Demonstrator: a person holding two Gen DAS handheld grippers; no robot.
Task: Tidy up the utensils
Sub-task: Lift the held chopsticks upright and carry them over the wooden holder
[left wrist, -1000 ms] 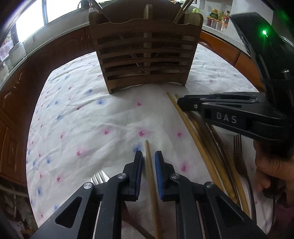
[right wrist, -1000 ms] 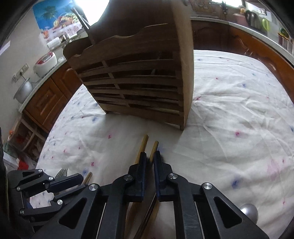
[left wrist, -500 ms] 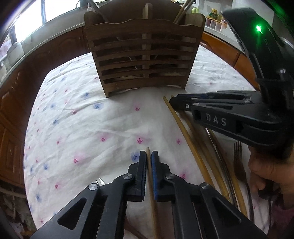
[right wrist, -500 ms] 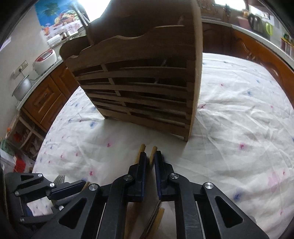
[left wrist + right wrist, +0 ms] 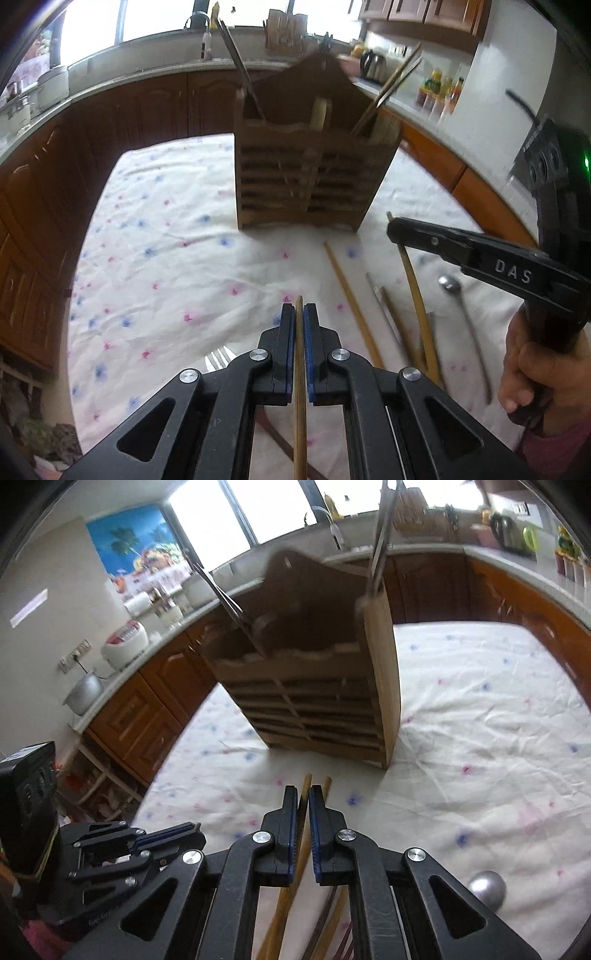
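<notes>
The slatted wooden utensil holder [image 5: 310, 184] stands on the flowered cloth, with metal utensils and chopsticks sticking out of its top. My left gripper [image 5: 299, 317] is shut on a wooden chopstick [image 5: 300, 406], held above the cloth in front of the holder. My right gripper [image 5: 303, 801] has a chopstick [image 5: 306, 781] between its pads, and its jaws are closing on it. The left wrist view shows the right gripper [image 5: 393, 226] at the right, with its chopstick [image 5: 415, 295] hanging clear of the cloth. The holder [image 5: 314, 701] is close ahead of the right gripper.
Loose chopsticks [image 5: 351, 302], a metal spoon [image 5: 450, 282] and a fork [image 5: 218, 360] lie on the cloth below the grippers. The left gripper [image 5: 199, 836] shows at lower left in the right wrist view. Wooden cabinets and a cluttered counter ring the table.
The left jaws closed on the chopstick that lay between them. Both grippers then rose off the cloth with their chopsticks, and the holder now looks smaller and farther away.
</notes>
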